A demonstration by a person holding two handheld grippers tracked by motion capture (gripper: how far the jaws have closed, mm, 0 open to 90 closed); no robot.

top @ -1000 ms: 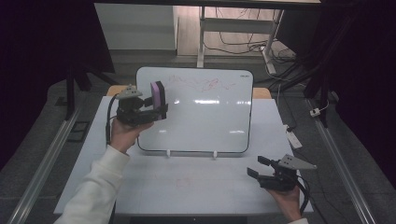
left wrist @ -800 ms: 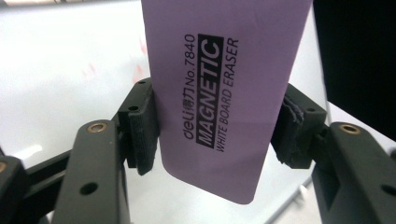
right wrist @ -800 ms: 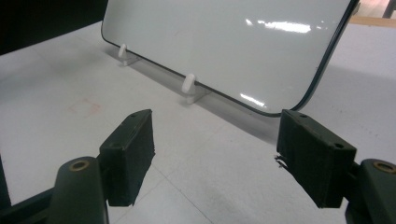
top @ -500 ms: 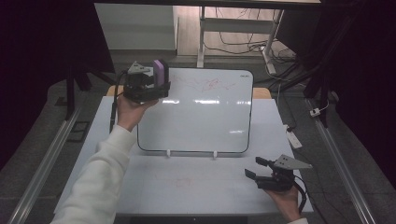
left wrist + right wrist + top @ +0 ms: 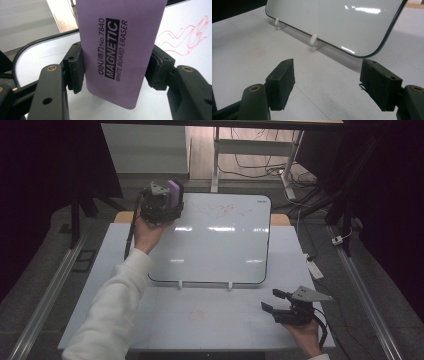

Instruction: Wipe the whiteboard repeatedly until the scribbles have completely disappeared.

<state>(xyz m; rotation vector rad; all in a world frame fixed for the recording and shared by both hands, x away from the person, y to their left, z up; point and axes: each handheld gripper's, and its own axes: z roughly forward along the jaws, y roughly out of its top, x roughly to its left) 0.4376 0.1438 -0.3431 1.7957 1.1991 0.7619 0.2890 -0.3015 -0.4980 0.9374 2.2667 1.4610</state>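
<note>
Standing on end, the purple eraser [image 5: 117,47] runs lengthwise away from the left claw [image 5: 161,206], which pinches its long sides above the whiteboard's [image 5: 220,250] far left corner. Its top is cut off in the left gripper view. Red scribbles [image 5: 186,37] mark the board. The right claw [image 5: 328,82] hovers spread over the desk [image 5: 244,45], holding nothing.

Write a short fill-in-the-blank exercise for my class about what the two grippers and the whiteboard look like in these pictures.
1. The left gripper is shut on a ____ eraser.
2. The marks on the whiteboard are drawn in ____ ink.
3. The fingers of the right gripper hold ____ between them.
4. The scribbles lie near the whiteboard's ____ edge in the high view.

Missing words: purple; red; nothing; top
</note>
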